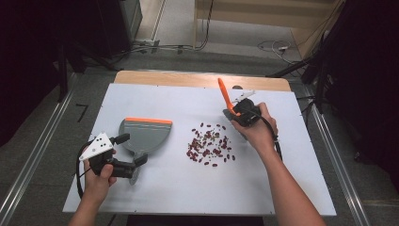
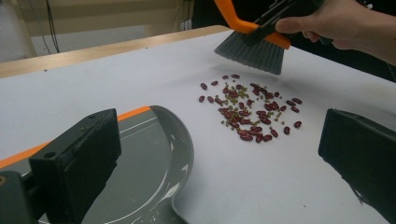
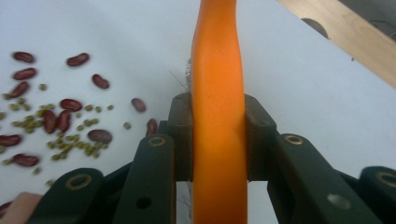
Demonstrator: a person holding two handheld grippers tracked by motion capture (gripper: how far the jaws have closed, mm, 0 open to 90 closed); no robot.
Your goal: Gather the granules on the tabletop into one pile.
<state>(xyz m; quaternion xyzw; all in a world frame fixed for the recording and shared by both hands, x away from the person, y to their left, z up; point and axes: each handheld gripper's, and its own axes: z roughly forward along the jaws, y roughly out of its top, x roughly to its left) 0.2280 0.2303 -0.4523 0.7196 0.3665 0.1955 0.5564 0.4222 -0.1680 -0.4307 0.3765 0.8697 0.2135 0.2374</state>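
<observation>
A grey dustpan (image 1: pixel 143 134) with an orange front lip lies on the white table (image 1: pixel 141 193), left of centre. My left gripper (image 1: pixel 132 148) stands open at its rear, near the handle; in the left gripper view (image 2: pixel 224 140) the jaws are wide apart, with the dustpan's (image 2: pixel 154 158) rear wall between them. A scatter of red beans and small green beans (image 1: pixel 209 143) (image 2: pixel 250 109) (image 3: pixel 56 116) lies mid-table. My right gripper (image 1: pixel 237 114) (image 3: pixel 218 121) is shut on the orange handle (image 3: pixel 217 70) of a hand brush. The grey bristles (image 2: pixel 252 51) hang just behind the beans.
A bare wooden strip (image 1: pixel 188 79) runs along the table's far edge. Beyond it are cables on the floor (image 1: pixel 155 47) and dark stands at both sides. White surface lies open in front of the beans and at the far left.
</observation>
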